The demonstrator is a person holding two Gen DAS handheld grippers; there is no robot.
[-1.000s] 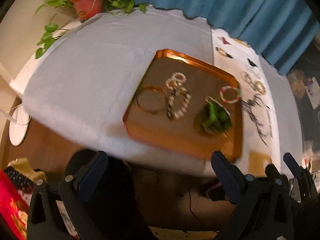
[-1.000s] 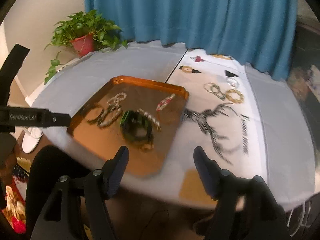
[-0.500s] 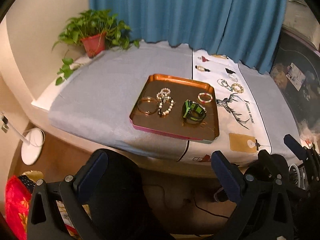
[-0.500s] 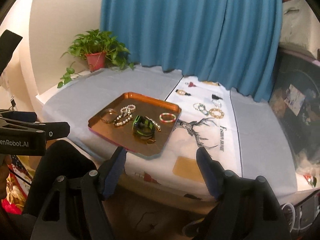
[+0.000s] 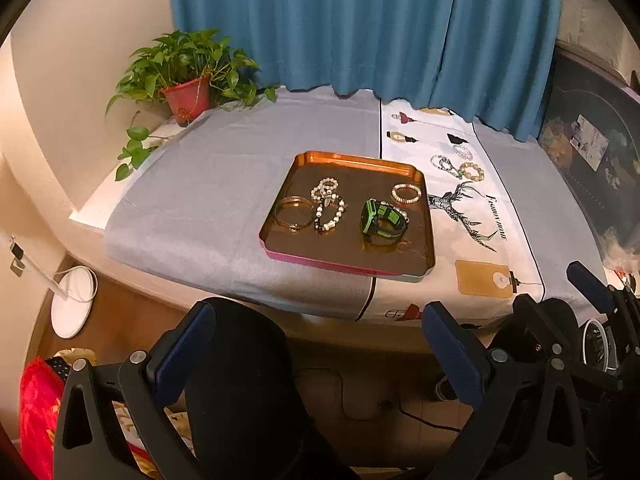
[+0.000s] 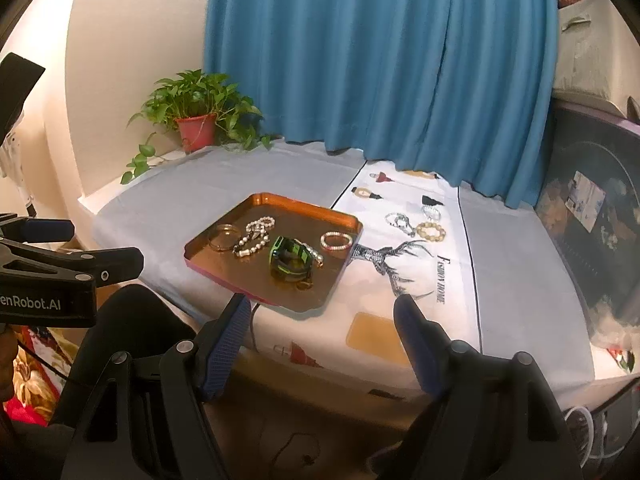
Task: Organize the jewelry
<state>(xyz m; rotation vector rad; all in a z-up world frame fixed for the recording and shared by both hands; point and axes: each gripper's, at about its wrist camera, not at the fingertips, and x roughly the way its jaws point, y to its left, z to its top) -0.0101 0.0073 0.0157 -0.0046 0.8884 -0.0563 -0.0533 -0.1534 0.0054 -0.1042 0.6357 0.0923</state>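
Note:
A copper tray sits on the table. It holds a gold bangle, pearl bracelets, a green watch and a red-white bead bracelet. Three more bracelets lie on the white cloth beyond the tray. My left gripper is open and empty, held back below the table's front edge. My right gripper is open and empty, also short of the table edge.
A potted plant stands at the table's far left corner. A blue curtain hangs behind. A white lamp base is on the floor at left. A dark cabinet stands at right.
Both grippers have pulled back and away from the table, so the tray looks smaller and farther. Both stayed open and empty.

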